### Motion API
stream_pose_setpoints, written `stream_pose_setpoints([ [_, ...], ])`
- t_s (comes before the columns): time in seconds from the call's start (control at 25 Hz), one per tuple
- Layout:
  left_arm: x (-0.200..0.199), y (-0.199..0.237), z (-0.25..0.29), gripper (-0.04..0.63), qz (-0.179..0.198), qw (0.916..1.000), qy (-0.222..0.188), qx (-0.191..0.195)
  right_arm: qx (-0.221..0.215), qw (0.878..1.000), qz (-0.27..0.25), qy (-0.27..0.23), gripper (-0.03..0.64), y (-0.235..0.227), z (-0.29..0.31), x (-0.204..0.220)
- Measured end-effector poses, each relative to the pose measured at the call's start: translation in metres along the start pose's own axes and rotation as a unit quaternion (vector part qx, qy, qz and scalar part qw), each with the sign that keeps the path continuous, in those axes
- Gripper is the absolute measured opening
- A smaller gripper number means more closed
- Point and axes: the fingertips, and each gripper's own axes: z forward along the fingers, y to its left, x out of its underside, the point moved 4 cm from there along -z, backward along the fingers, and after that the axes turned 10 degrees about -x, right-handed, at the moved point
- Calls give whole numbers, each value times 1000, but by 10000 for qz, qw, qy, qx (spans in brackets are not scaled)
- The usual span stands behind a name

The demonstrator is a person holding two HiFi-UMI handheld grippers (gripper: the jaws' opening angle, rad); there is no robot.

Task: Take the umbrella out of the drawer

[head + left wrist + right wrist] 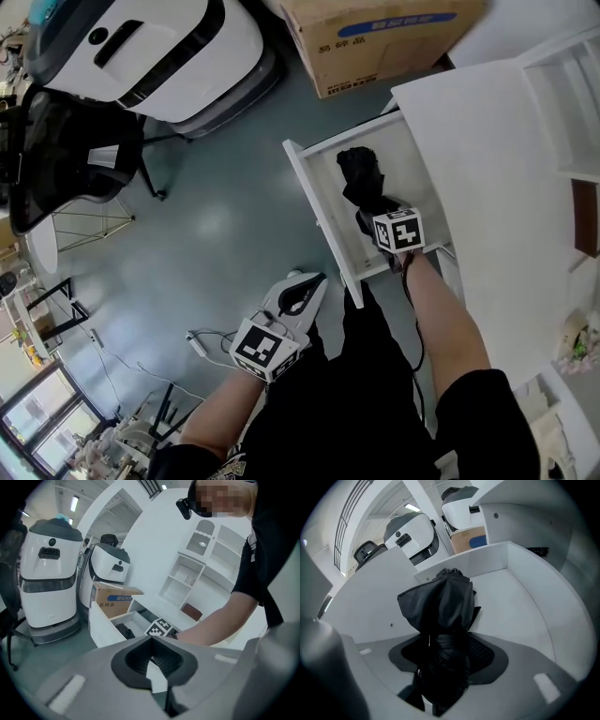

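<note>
A folded black umbrella lies inside the open white drawer of the white cabinet. My right gripper is inside the drawer, shut on the near end of the umbrella, whose black fabric fills the space between the jaws in the right gripper view. My left gripper hangs outside the drawer, below its front corner, over the grey floor. Its jaws are shut with nothing between them. In the left gripper view the drawer, the umbrella and the right gripper's marker cube show beyond the left gripper.
A cardboard box stands on the floor just beyond the drawer. Two white machines and a black chair stand at the far left. White open shelves sit on the cabinet top to the right. A cable lies on the floor.
</note>
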Motion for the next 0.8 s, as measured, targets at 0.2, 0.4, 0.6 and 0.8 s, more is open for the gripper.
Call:
stream_pose_setpoints([
  [0.2, 2, 8, -1, 1, -96, 9999, 17, -98, -52, 9998, -16, 166, 297, -2, 11, -2],
  [0.4, 1, 13, -3, 1, -154, 9998, 29, -147, 28, 9997, -14, 236, 302, -2, 18, -1],
  [0.6, 1, 15, 0, 2, -172, 9998, 40, -125, 62, 9996, -19, 291, 310, -3, 22, 0],
  [0.8, 6, 14, 1, 2, -222, 9996, 79, -121, 448, 9985, -160, 273, 308, -2, 26, 1],
])
